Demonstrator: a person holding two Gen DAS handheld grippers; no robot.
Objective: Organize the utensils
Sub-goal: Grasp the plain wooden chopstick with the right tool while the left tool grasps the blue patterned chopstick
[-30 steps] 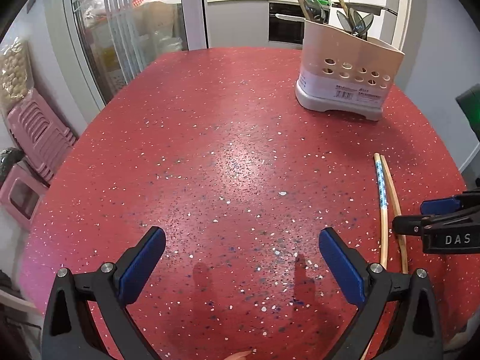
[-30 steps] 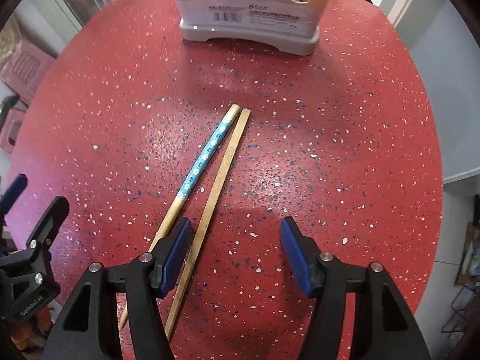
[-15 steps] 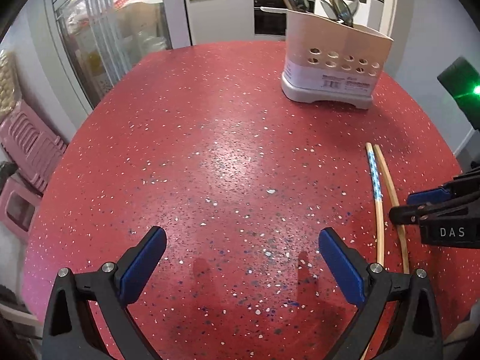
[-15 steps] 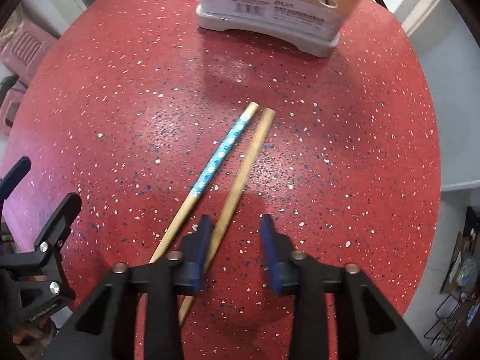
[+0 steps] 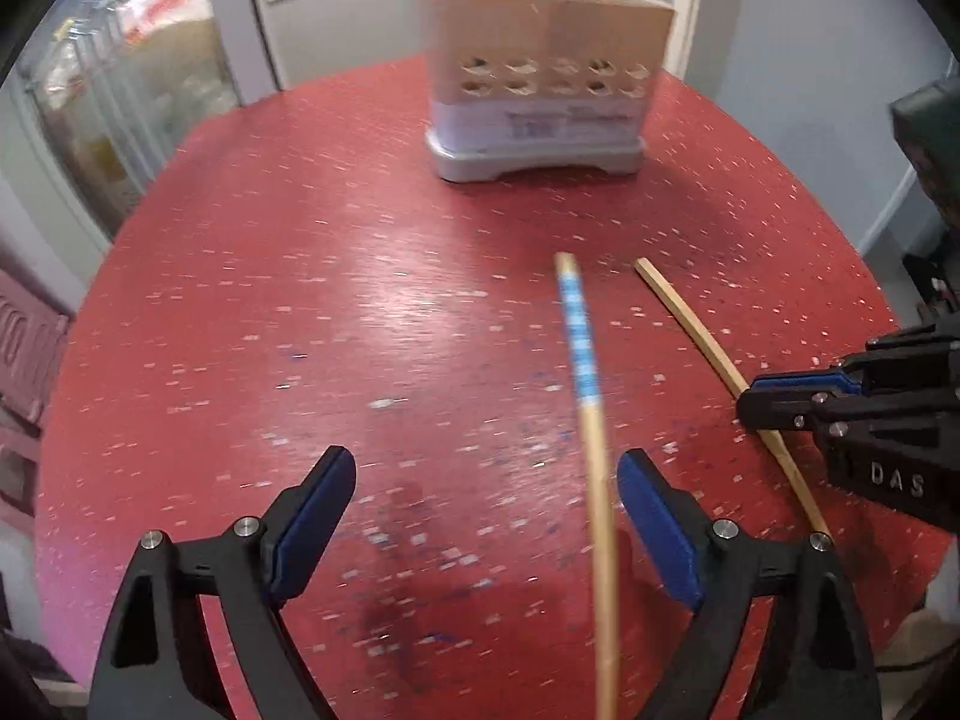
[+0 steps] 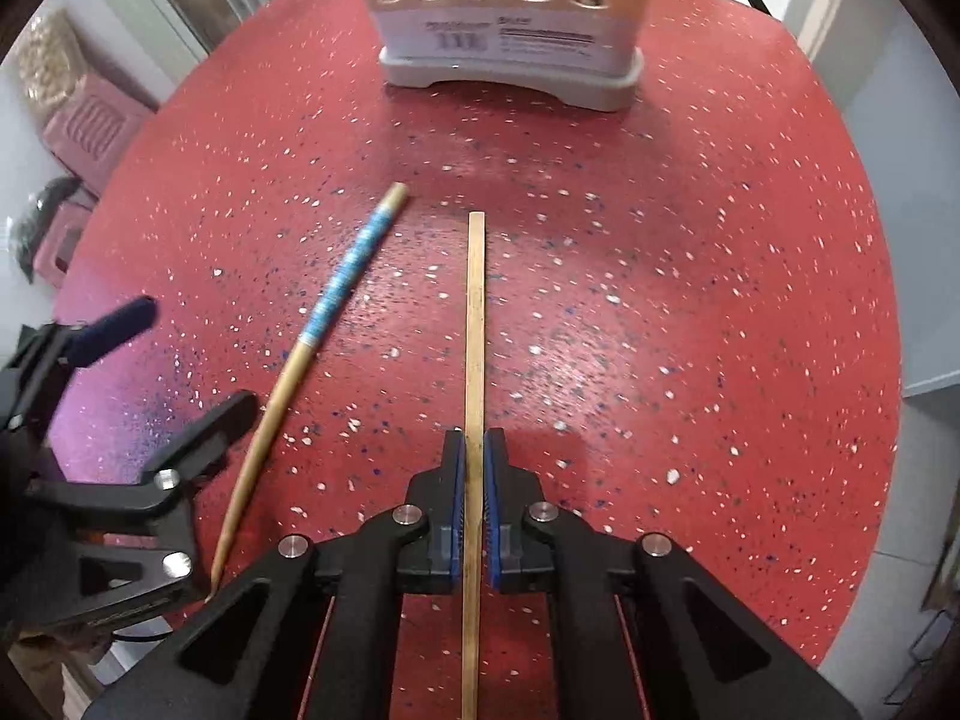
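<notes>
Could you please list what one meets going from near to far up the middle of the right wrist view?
Right hand-held gripper shut on the plain wooden chopstick → the chopstick's far tip → bare red speckled table → white utensil holder.

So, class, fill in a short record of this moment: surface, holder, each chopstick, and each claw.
surface: red speckled table
holder: utensil caddy at the far edge, upright
plain chopstick: plain chopstick clamped in the right claw
blue-banded chopstick: blue-banded chopstick lies between the fingers of the left claw
left claw: open
right claw: shut
</notes>
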